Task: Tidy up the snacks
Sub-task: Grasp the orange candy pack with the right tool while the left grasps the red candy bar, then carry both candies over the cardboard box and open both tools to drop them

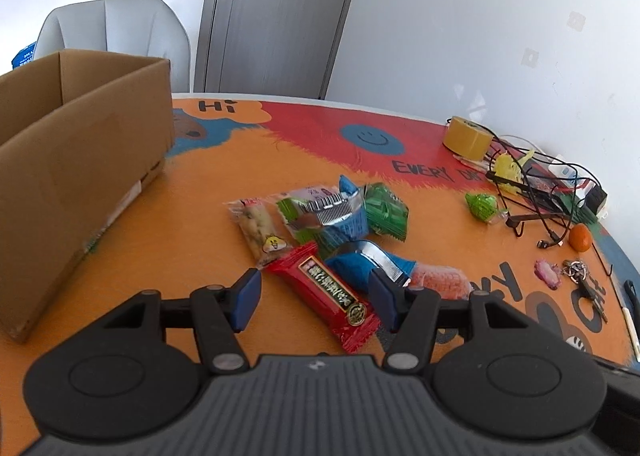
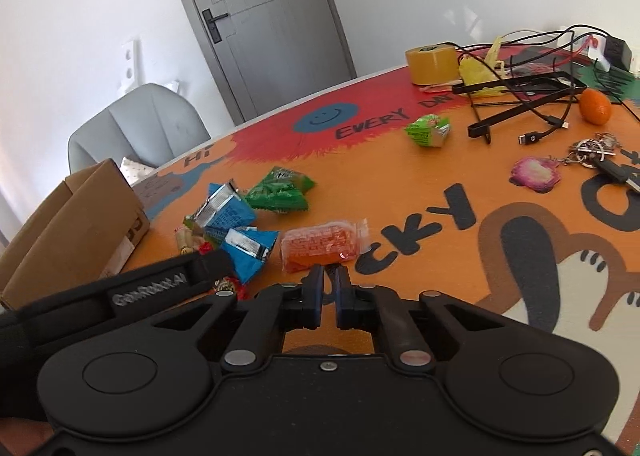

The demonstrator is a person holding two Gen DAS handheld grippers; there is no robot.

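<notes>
Step in hand: pick-up from the snack pile (image 1: 320,216), which lies right of the cardboard box (image 1: 80,144).
Left gripper (image 1: 316,296): half-wide, straddling the red bar (image 1: 324,292).
Right gripper (image 2: 329,288): nearly closed at the orange packet (image 2: 320,250) edge; grip unclear.
Next: close, lift, carry boxward.
</notes>
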